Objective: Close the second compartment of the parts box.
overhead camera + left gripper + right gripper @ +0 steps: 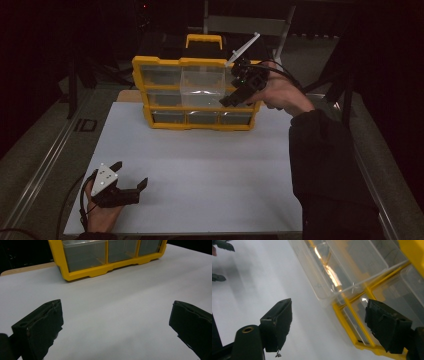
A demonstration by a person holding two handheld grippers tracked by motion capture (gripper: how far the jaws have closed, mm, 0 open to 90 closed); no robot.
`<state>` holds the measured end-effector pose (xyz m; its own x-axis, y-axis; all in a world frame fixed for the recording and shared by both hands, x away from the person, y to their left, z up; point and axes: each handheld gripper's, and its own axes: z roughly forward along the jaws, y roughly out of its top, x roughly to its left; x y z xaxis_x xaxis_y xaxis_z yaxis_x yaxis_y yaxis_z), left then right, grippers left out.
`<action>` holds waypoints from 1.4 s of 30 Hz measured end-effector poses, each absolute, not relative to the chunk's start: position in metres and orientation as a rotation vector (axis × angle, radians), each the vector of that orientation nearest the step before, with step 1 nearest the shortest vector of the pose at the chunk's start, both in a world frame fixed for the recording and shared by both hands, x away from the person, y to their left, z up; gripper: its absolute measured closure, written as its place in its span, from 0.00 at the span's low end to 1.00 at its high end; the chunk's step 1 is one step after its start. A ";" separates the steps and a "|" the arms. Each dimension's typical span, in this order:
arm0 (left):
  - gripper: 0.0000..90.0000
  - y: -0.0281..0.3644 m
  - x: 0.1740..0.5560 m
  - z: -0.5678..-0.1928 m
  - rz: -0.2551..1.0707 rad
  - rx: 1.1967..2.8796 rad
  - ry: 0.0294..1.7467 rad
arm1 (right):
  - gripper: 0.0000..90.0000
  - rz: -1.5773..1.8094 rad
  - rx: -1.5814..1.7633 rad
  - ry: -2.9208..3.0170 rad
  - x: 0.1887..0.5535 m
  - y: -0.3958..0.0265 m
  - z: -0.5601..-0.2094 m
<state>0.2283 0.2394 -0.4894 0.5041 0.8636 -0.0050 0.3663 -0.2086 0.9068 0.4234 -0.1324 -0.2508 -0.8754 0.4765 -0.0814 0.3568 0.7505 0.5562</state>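
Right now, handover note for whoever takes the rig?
Left gripper: jaws open, nothing between them, low over the white table near the front left corner.
Right gripper: jaws open, nothing held, at the yellow organizer by a clear drawer that sticks out of the middle.
Done: drawer pulled partly out.
Left: probably grip the drawer and either pull it free or push it home; I can't tell which.

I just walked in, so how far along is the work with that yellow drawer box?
One clear drawer already sticks out of the yellow organizer. The right tool hangs open in front of the box, beside that drawer, gripping nothing. The left tool rests open near the table's front edge. Handling the drawer looks still ahead.
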 end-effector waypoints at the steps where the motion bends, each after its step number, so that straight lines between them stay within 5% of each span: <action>1: 0.00 0.239 0.228 -0.489 0.653 1.792 1.032 | 0.25 0.799 0.657 2.734 0.423 -0.133 -0.252; 15: 0.00 0.239 0.228 -0.489 0.653 1.795 1.032 | 0.50 0.813 0.650 2.735 0.417 -0.136 -0.271; 26: 0.00 0.239 0.228 -0.490 0.654 1.794 1.031 | 0.99 0.835 0.592 2.735 0.404 -0.135 -0.285; 42: 0.00 0.239 0.228 -0.489 0.654 1.796 1.031 | 1.00 0.860 0.618 2.679 0.405 -0.120 -0.288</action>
<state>0.2282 0.2386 -0.4895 0.5052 0.8630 -0.0015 0.3663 -0.2129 0.9058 0.4051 -0.1201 -0.2878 -0.8755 0.4695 -0.1140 0.3154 0.7341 0.6013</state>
